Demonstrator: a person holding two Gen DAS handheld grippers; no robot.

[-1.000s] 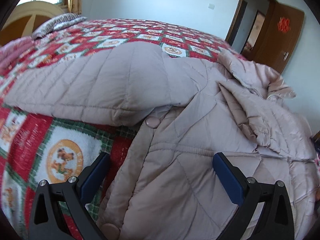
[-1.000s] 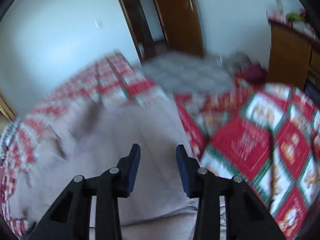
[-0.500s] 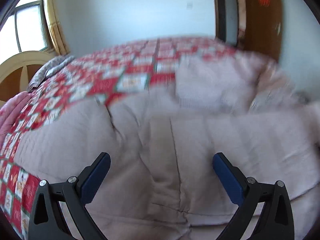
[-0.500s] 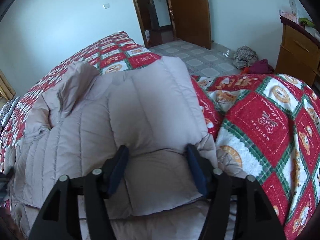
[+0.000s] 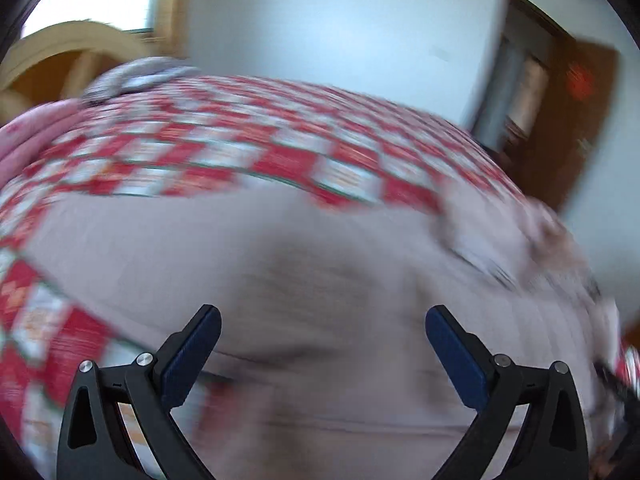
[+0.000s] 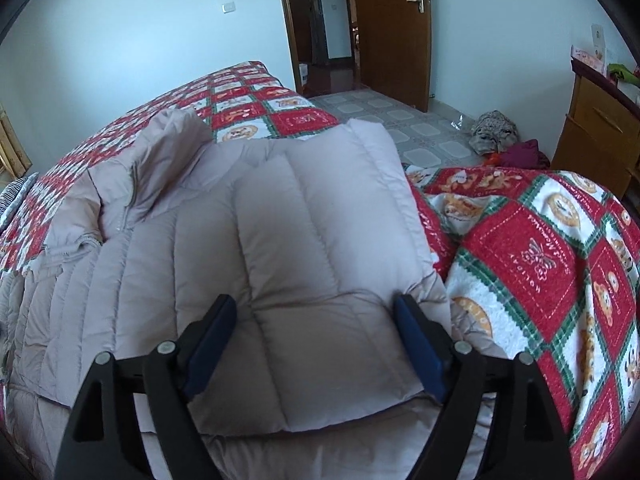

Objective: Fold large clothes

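Note:
A large beige quilted down coat (image 6: pixel 248 240) lies spread on a bed with a red, white and green patterned blanket (image 6: pixel 540 248). One sleeve (image 6: pixel 328 208) is folded over the coat's body. My right gripper (image 6: pixel 316 332) is open just above the sleeve's end, holding nothing. In the left wrist view the same coat (image 5: pixel 280 264) is blurred by motion. My left gripper (image 5: pixel 320 344) is open above it, holding nothing. The coat's collar and zip (image 6: pixel 132 188) lie at the far left.
The bed's edge drops to a tiled floor (image 6: pixel 400 120) on the right. A pile of clothes (image 6: pixel 500 136) lies on the floor beside a wooden dresser (image 6: pixel 596 136). A brown door (image 6: pixel 392 28) stands open. A pillow (image 5: pixel 136 76) and wooden headboard (image 5: pixel 60 56) are far left.
My right gripper has opened wider and settled over the folded sleeve. My left gripper has swung across the coat, its view going from sharp to blurred, and stays open.

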